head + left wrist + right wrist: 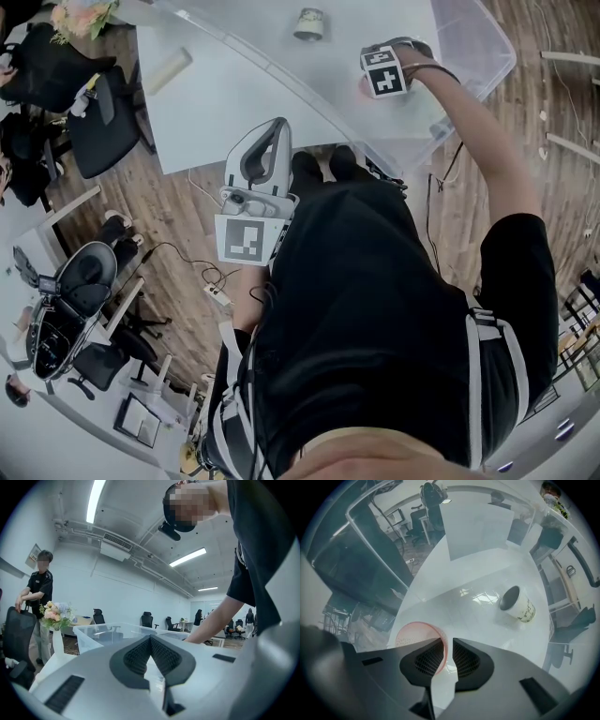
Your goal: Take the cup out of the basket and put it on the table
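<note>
**A:** Two tools: which is nearer the cup (410,632)?

**B:** My right tool (444,656). It points down into the basket (487,47), half open astride the cup's wall, not pinching. My left tool (150,641) is closed, empty, well back.

One pink cup (410,637), one white cup (519,605), one clear basket (469,42).
</note>
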{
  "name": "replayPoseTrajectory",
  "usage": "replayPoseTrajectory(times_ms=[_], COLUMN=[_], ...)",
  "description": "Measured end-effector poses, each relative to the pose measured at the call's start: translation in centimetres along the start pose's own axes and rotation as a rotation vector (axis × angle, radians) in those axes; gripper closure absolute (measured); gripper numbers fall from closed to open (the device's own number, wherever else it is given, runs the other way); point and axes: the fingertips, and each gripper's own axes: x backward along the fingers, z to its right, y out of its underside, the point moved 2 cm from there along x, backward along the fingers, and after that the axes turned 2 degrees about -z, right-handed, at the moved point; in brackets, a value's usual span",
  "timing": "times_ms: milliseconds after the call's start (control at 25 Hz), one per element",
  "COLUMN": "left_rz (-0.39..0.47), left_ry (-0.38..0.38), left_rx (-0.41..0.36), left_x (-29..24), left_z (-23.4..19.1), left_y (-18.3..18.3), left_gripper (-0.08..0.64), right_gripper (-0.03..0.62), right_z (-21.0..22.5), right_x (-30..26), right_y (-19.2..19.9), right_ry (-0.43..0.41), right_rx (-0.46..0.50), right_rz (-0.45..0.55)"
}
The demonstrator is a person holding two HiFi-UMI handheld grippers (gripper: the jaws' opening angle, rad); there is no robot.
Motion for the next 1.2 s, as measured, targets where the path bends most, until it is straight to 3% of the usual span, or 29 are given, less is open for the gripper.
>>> replayPoseTrajectory(times_ms=[80,600,960,1200], left_rz=[-0.009,0.025,0.011,0.034], left_ry=[-0.001,0.015,0.020,0.036], left_rx=[-0.004,0.000,-0.010,-0.022], left_x=[0.0,0.0,0.1,0.2], left_z=[0.0,0.2,0.6,1.0], left_y=[0.1,-0.6,-0.3,-0.8], left_gripper=[0.541,0.541,0.541,0.541], right_gripper=[0.557,0.560,0.561,0.561], right_z=[0.2,0.5,1.6,0.9], right_x=[-0.1,0.4,4.3,7.3], right_y=[0.0,-0.1,0.0,-0.4], right_ry=[0.011,0.026,0.091,0.089], right_rx=[0.008,-0.033,-0.134,-0.164], right_rz=[0.000,0.012,0.028,0.024])
